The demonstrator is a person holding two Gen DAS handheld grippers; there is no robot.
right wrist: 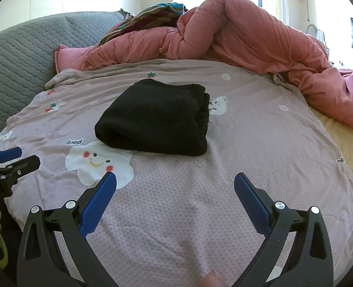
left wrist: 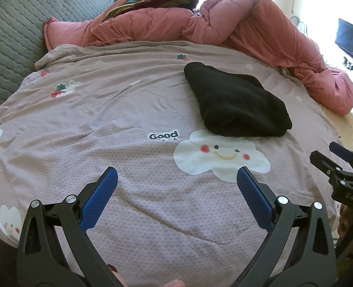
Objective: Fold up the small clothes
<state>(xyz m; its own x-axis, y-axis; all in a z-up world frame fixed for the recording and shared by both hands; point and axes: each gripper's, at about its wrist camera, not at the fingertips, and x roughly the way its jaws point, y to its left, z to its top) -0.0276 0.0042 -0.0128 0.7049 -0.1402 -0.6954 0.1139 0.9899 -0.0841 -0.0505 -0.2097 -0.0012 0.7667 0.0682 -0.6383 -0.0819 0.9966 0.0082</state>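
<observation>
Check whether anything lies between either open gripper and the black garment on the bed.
Nothing visible does. Only bare lilac bedspread with its cloud print lies between the right gripper and the black garment; the left gripper has the same open stretch.

Your left gripper and right gripper share black plastic arms, silver screws and ribbed blue pads.
</observation>
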